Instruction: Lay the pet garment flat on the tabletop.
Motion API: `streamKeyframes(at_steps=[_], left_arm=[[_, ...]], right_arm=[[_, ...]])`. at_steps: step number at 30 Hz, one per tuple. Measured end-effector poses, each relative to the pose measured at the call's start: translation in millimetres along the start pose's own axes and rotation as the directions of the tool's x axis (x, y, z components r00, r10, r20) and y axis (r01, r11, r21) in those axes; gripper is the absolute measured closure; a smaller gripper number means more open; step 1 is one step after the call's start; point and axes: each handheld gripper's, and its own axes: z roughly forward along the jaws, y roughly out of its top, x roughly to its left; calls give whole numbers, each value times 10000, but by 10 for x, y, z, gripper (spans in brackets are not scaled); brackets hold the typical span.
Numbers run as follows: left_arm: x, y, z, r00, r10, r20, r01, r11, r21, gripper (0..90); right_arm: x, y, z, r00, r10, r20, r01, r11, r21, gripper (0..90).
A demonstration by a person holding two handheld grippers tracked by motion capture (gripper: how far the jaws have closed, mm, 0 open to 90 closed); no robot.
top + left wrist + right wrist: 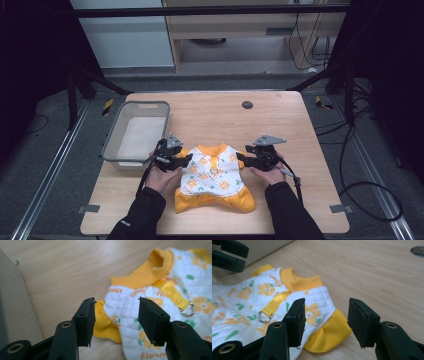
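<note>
We see our right hand-held gripper (325,322) with jaws apart above the quilted floral pet garment's (249,305) yellow sleeve ruffle (328,333); the metal ring (264,315) lies at nine o'clock on the worktop (367,270).

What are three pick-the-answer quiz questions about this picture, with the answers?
1. Where is the bin?
A. left of the shirt
B. right of the shirt
C. on the shirt

2. What colour is the collar of the shirt?
A. blue
B. orange
C. black

3. How do the left gripper and the right gripper stand?
A. both shut on the shirt
B. one shut
C. both open

Answers: 1 A, the high view shows the bin at the table's left. 2 B, the collar is orange. 3 C, a gap shows between each pair of jaws and nothing is pinched.
</note>
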Motion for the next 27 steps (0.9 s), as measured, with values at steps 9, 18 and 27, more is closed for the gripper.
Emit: streamKeyframes(at_steps=[9,18,27], left_arm=[[-20,-72,263,9999,-27,-164,44,9949,1010,533],[-13,-168,317,9993,-363,95,355,9967,728,632],[-4,-165,319,9971,-732,200,716,9950,702,805]], right_arm=[[-51,-140,338,10000,-6,-84,15,9949,1009,486],[-4,-169,377,9981,-593,168,568,9906,1243,591],[97,-153,394,9945,-980,380,917,9857,1410,797]])
